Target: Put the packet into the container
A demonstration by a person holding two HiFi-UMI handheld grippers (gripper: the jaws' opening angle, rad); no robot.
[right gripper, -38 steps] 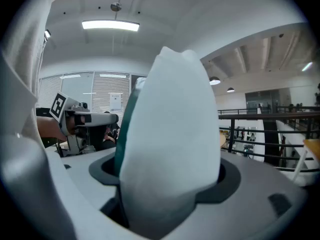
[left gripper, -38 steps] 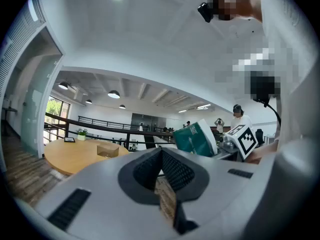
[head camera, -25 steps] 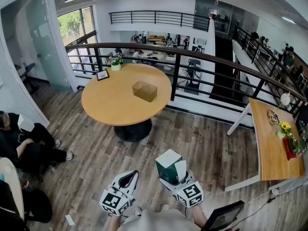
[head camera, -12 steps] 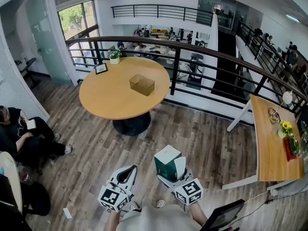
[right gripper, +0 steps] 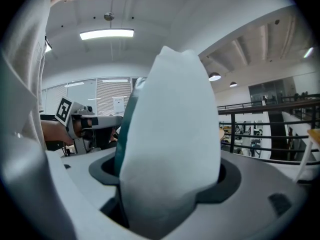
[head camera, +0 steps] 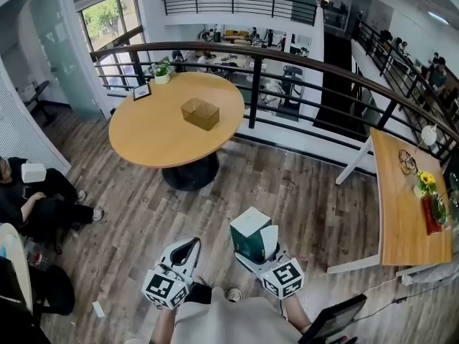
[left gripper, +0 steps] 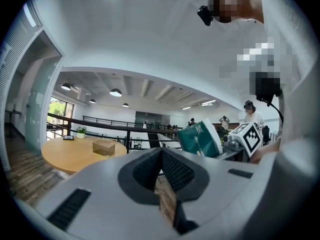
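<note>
A clear box container stands on a round wooden table far ahead, at the upper left of the head view. My right gripper is shut on a green and white packet, held upright over the wooden floor, well short of the table. In the right gripper view the packet fills the space between the jaws. My left gripper is beside it on the left, shut with nothing in it. The left gripper view shows the container, the table and the packet.
A black railing curves behind the table. A potted plant and a small frame sit on the table's far edge. A person sits at the left. A long wooden side table with flowers stands at the right.
The table and container have drifted a little up and left in the head view. Both grippers keep the same pose, the right one still holding the packet.
</note>
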